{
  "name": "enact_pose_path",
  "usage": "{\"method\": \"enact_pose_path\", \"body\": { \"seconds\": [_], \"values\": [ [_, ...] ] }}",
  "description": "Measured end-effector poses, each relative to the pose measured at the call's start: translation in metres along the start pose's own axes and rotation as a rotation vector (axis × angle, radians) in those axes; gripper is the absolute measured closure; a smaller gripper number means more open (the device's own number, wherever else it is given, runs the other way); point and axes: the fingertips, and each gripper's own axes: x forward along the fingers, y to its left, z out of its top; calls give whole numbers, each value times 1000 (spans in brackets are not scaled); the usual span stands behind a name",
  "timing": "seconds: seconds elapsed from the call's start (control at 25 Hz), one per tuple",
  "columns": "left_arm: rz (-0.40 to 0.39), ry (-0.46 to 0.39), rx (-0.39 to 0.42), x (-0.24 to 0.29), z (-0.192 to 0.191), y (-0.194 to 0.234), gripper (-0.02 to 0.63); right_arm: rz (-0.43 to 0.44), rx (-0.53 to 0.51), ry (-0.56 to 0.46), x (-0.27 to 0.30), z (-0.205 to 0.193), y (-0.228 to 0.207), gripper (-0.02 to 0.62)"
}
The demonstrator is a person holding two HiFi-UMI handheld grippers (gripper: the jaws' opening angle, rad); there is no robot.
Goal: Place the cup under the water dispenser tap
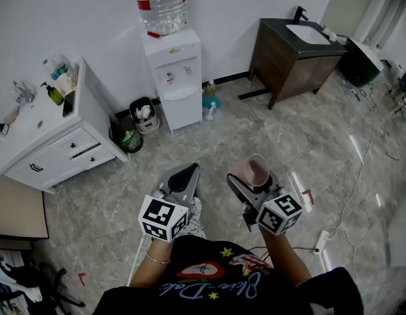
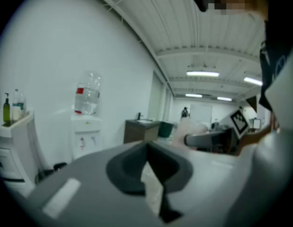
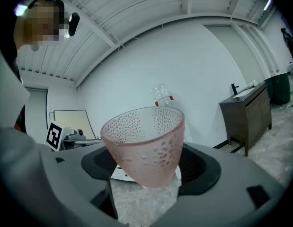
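A pink dimpled cup (image 1: 257, 169) (image 3: 145, 145) stands upright between the jaws of my right gripper (image 1: 253, 180) (image 3: 146, 174), which is shut on it at waist height. The white water dispenser (image 1: 174, 77) (image 2: 84, 134) stands against the far wall with a clear bottle (image 3: 163, 96) on top. Its taps (image 1: 178, 71) sit above a recessed tray, well ahead of the cup. My left gripper (image 1: 188, 172) (image 2: 148, 150) is held beside the right one with its jaws together and nothing in them. The left gripper view also shows the cup (image 2: 186, 126), blurred, at the right.
A white drawer cabinet (image 1: 48, 140) with bottles on top stands at the left. Small bins (image 1: 136, 125) sit between it and the dispenser, and a spray bottle (image 1: 210, 107) is at its right. A dark vanity (image 1: 291, 54) is at the back right. Cables and a power strip (image 1: 321, 240) lie on the marble floor.
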Motion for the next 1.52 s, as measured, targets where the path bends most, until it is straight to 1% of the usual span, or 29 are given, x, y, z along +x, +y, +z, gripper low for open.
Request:
{"method": "enact_pose_path", "body": {
  "seconds": [0.12, 0.28, 0.44, 0.52, 0.6, 0.68, 0.72, 0.84, 0.92, 1.08, 1.16, 1.24, 1.32, 1.36, 1.44, 1.52],
  "values": [
    [-16, -7, -22, 56, -1, 60, 614, 6, -27, 22, 70, 9, -35, 244],
    [-51, -13, -14, 137, 8, 149, 612, 8, -67, 35, 188, 25, -90, 244],
    [-33, 7, -58, 208, 12, 251, 614, -32, -93, 84, 320, 32, -155, 244],
    [-18, 2, -65, 237, 5, 297, 614, -53, -130, 120, 380, 19, -187, 244],
    [5, -24, -74, 271, -11, 339, 614, -62, -168, 148, 441, -6, -225, 244],
    [33, -25, -71, 307, -39, 377, 614, -58, -187, 156, 502, -35, -266, 244],
    [48, -2, -67, 319, -59, 391, 614, -55, -192, 163, 525, -53, -282, 244],
    [114, 82, -68, 337, -121, 421, 614, -39, -214, 218, 572, -112, -317, 244],
    [159, 99, -89, 345, -157, 440, 614, -31, -233, 241, 601, -148, -341, 244],
    [180, 149, -121, 362, -216, 462, 612, -40, -254, 262, 649, -201, -383, 244],
    [184, 167, -135, 369, -234, 465, 613, -44, -276, 284, 665, -222, -399, 244],
    [192, 174, -181, 371, -246, 468, 614, -58, -286, 304, 678, -237, -412, 244],
    [196, 154, -241, 372, -251, 471, 614, -75, -258, 314, 685, -246, -420, 244],
    [199, 140, -257, 372, -251, 473, 612, -74, -251, 320, 689, -248, -421, 244],
    [213, 124, -266, 371, -251, 480, 614, -56, -259, 344, 696, -252, -419, 244],
    [224, 130, -271, 370, -251, 486, 614, -33, -252, 361, 704, -256, -417, 244]
  ]
}}
